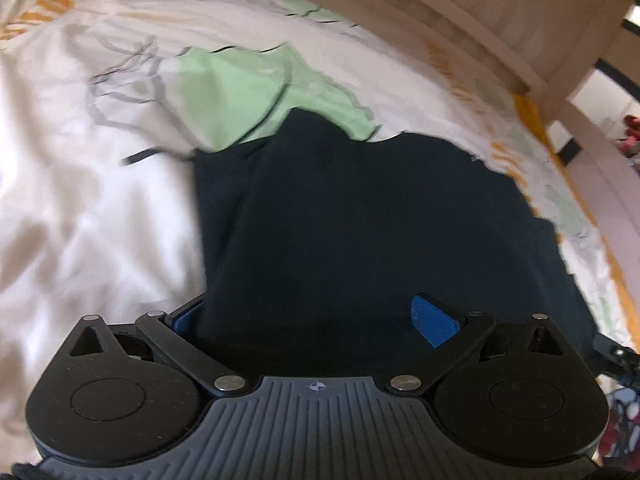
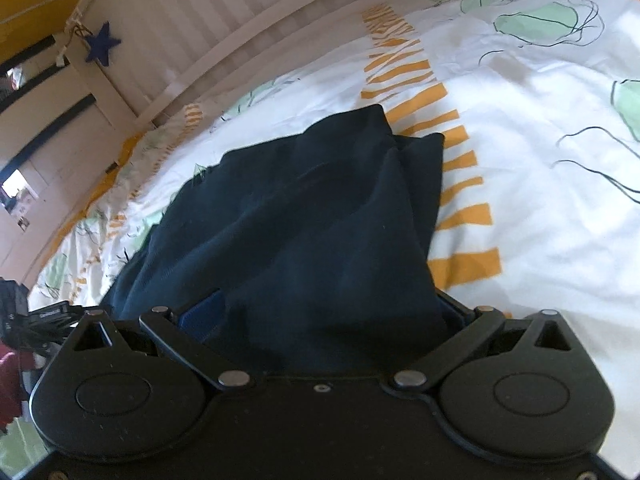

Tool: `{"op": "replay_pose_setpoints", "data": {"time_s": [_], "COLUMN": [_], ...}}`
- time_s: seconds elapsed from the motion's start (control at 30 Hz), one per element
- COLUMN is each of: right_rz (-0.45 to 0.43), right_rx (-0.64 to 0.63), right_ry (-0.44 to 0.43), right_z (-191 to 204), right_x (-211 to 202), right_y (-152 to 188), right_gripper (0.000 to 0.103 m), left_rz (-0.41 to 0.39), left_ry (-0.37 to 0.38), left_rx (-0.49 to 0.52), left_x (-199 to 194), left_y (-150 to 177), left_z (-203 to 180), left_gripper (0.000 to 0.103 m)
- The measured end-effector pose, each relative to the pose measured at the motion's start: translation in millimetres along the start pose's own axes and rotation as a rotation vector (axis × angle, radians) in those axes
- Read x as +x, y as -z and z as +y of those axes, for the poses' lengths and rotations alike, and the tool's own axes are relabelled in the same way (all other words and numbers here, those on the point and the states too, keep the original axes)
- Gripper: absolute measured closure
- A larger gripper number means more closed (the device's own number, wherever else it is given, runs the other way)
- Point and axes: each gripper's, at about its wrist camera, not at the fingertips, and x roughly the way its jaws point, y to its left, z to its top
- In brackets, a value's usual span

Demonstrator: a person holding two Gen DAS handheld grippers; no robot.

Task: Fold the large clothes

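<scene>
A dark navy garment (image 1: 360, 208) lies in folds on a bed with a white patterned duvet (image 1: 80, 200). In the left wrist view my left gripper (image 1: 308, 312) is open, its blue pads (image 1: 434, 320) spread wide. The near edge of the cloth fills the gap and hides most of the left pad. In the right wrist view the same garment (image 2: 300, 220) runs away from me in a creased, narrowing heap. My right gripper (image 2: 326, 308) also stands open with cloth bunched between its fingers; only part of one blue pad (image 2: 200, 314) shows.
A pale slatted bed frame (image 2: 208, 28) with a blue star (image 2: 102, 44) runs along the far side of the duvet (image 2: 540, 200). Dark and red clutter (image 2: 16, 340) sits beyond the bed's left end. The other gripper (image 1: 612, 354) shows at the right edge.
</scene>
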Motion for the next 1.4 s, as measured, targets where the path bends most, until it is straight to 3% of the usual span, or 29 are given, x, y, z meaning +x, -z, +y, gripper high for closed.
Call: {"op": "replay_pose_setpoints", "data": {"time_s": [0.17,0.3,0.37,0.4,0.43,0.53,0.63,0.9,1.2,1.27,1.4], "right_rz": [-0.022,-0.023,-0.019,-0.013,-0.004,-0.003,-0.019,-0.063,0.005,0.042,0.095], "right_rx": [0.063,0.079,0.08,0.078,0.077,0.108,0.145,0.245,0.23,0.222,0.244], "right_ry": [-0.044,-0.048,-0.029,0.007,0.038,0.0,-0.003,-0.06,-0.044,-0.031,-0.01], "right_z": [-7,-5,-4,-3,-4,-7,-3,5,19,22,20], "right_x": [8,12,11,10,10,7,0,-38,-94,-107,-126], "right_y": [-6,-9,-9,-9,-9,-9,-9,-11,8,17,34], "right_gripper": [0.0,0.002,0.021,0.041,0.052,0.062,0.071,0.076,0.077,0.077,0.079], "left_rz": [0.01,0.005,-0.021,-0.028,-0.031,-0.048,-0.066,-0.087,-0.068,-0.071,-0.083], "left_ry": [-0.05,-0.023,-0.021,-0.031,-0.023,0.006,0.033,0.155,0.272,0.287,0.284], "left_rx": [0.013,-0.006,-0.03,-0.042,-0.051,-0.051,-0.038,-0.141,-0.212,-0.221,-0.203], "left_x": [18,13,5,1,-2,-11,-23,-57,-105,-118,-144], "left_y": [-8,-7,-5,-4,-3,-5,-7,0,40,51,65], "left_z": [-12,-9,-7,-5,-3,-4,-10,-8,-3,-1,6], "left_gripper": [0.001,0.004,0.024,0.041,0.051,0.071,0.075,0.077,0.079,0.087,0.088]}}
